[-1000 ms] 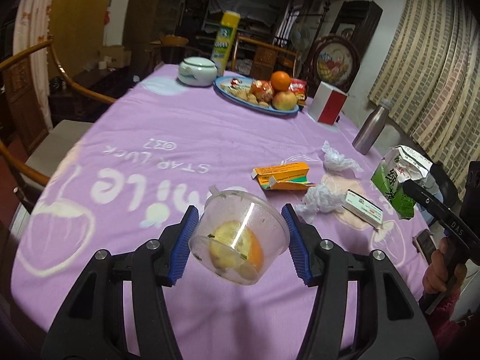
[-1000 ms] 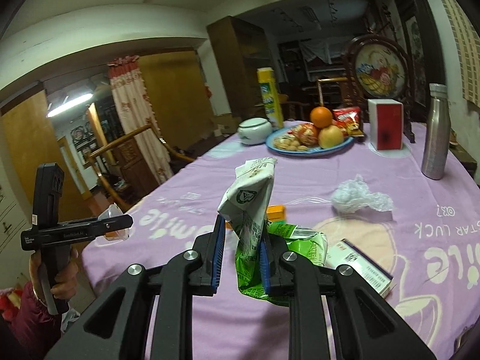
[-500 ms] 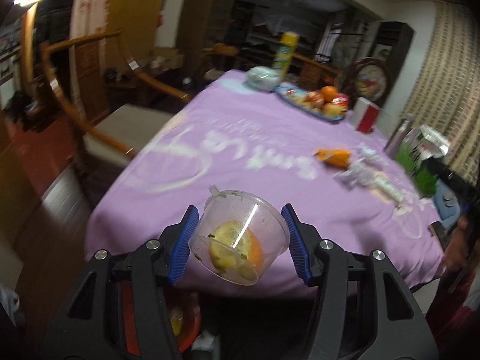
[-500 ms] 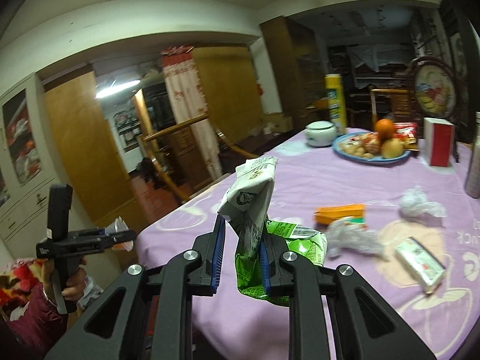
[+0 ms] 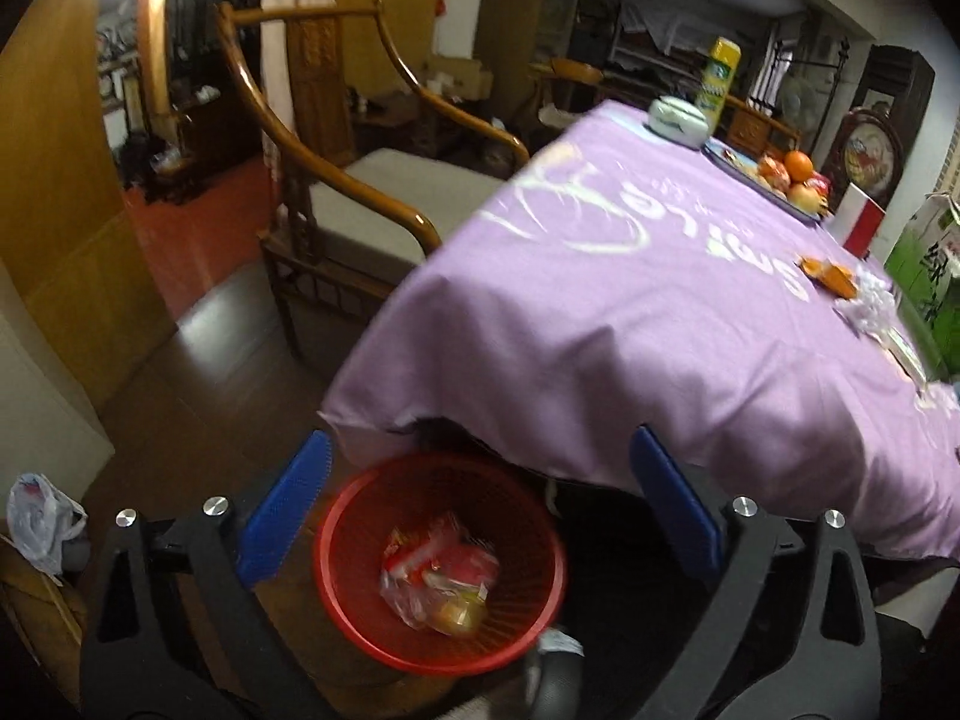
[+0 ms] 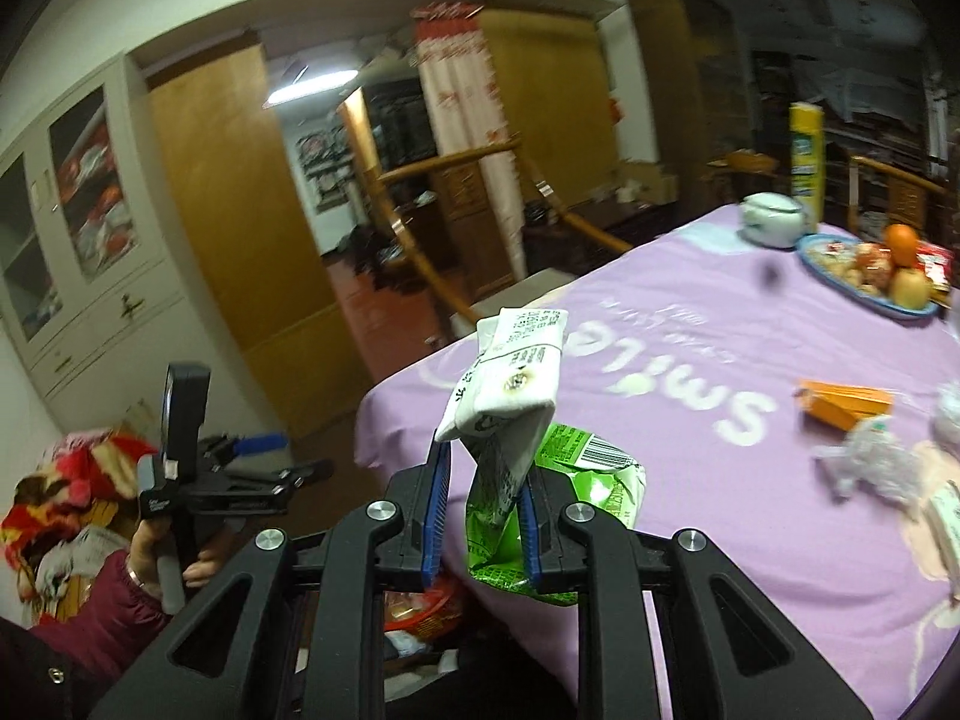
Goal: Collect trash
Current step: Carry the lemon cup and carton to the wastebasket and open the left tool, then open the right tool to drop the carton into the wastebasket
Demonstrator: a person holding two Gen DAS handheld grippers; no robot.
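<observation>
Purple "Smile" tablecloth (image 6: 690, 360); right tongs (image 6: 483, 510) gripping green carton (image 6: 516, 420), left tongs (image 5: 474, 516) spread empty.

Purple tablecloth (image 5: 600, 312) with "Smile" printed in white covers the desk and hangs over its near edge. Toward the far end there's a blue fruit plate (image 6: 864, 294) with an orange (image 6: 902, 243) on top, a white lidded pot (image 6: 771, 219) just beside it, and a tall yellow can (image 6: 807, 165) behind that. Wooden armchair (image 5: 360, 204) with a grey cushion sits off the left edge.
</observation>
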